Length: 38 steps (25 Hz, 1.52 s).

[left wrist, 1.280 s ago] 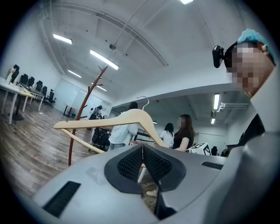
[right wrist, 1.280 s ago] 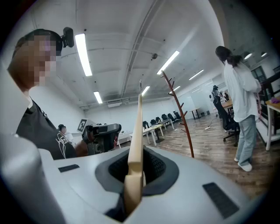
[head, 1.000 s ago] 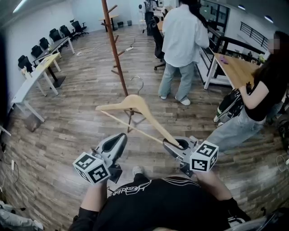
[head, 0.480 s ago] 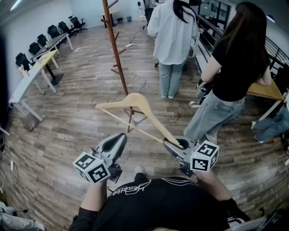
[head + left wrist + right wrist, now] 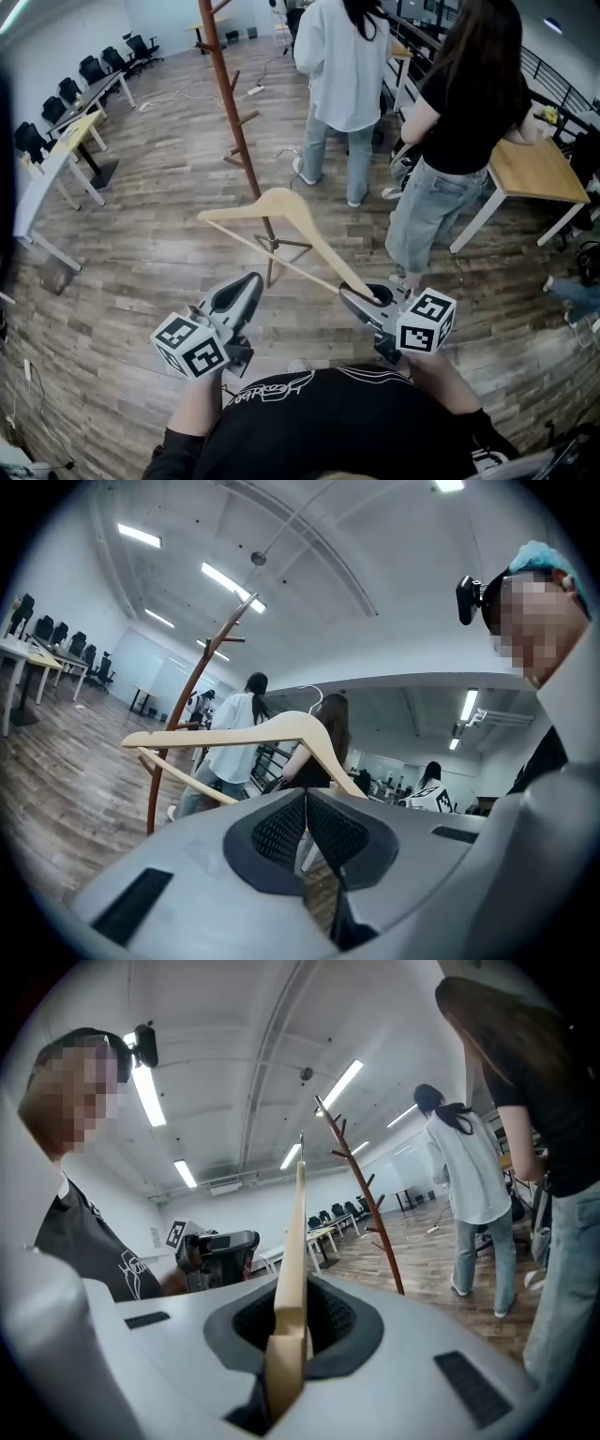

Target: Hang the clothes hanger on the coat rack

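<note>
The right gripper [image 5: 364,298] is clamped on the tip of one shoulder arm of the wooden clothes hanger [image 5: 279,208], its pads pinching the wood edge-on. The left gripper [image 5: 242,289] has its jaws pressed together with nothing between them and carries no load. The hanger is held in the air in front of the wearer, cantilevered from that single end grip. Its metal hook [image 5: 316,692] is at the far top, well apart from the coat rack [image 5: 232,103], which stands ahead on the wooden floor [image 5: 141,244]. The task is judged to be at the carry stage, with hanging not yet done. The principal risk is rotation. A grip at one extreme end leaves the hanger's weight well out from the pads, so it could pivot or slip and swing the hook off line when it is offered to a peg. The second risk is obstruction. A person in a white shirt [image 5: 339,66] and a person in a black top [image 5: 473,103] stand close to the right of the rack, and the projecting free arm could strike either of them on approach. The third risk is that the small hook opening misses a slanted peg, leaving the hanger to drop once it is released.
</note>
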{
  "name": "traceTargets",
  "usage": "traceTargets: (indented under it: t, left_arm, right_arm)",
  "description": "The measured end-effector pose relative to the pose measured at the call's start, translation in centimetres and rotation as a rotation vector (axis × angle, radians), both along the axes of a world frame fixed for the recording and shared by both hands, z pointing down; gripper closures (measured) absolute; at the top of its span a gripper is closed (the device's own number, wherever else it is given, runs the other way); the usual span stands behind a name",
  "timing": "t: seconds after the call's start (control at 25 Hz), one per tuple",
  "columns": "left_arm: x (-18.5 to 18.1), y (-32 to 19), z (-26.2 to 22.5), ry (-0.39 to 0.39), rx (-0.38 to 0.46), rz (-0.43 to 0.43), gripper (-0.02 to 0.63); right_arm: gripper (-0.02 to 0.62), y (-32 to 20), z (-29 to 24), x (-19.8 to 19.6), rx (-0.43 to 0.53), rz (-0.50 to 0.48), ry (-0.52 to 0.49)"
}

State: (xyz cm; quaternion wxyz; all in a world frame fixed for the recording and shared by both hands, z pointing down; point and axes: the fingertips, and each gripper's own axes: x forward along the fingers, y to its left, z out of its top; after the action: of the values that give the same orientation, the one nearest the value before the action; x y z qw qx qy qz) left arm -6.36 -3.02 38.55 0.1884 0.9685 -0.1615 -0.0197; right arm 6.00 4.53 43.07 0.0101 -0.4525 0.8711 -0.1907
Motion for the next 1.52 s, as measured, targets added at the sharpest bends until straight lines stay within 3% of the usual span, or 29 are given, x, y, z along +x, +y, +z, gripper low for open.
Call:
traceTargets:
  t: [0.4,0.68,1.12,1.52]
  left_arm:
    - [-1.9,-10.1,0.1,0.034,0.005,0.047,0.597]
    - [-3.6,-13.8,-0.8,0.068,0.022,0.018,0.597]
    - [-2.6,-18.8,-1.9,0.052,0.054,-0.091,0.597]
    - [1.6,-27.1,-2.3,0.034,0.031,-0.214,0.597]
  right_arm:
    - [0.540,-9.2,-1.3,-1.4,0.018,0.067,0.054]
    - [0.540,-12.8,-2.0,-2.6,0.027,0.040,0.085]
    - [0.540,-19.7,-3.2,-0.4,0.077,-0.069,0.070]
    - [0.540,-29.9,-4.6,4.1,0.098,-0.185,0.054]
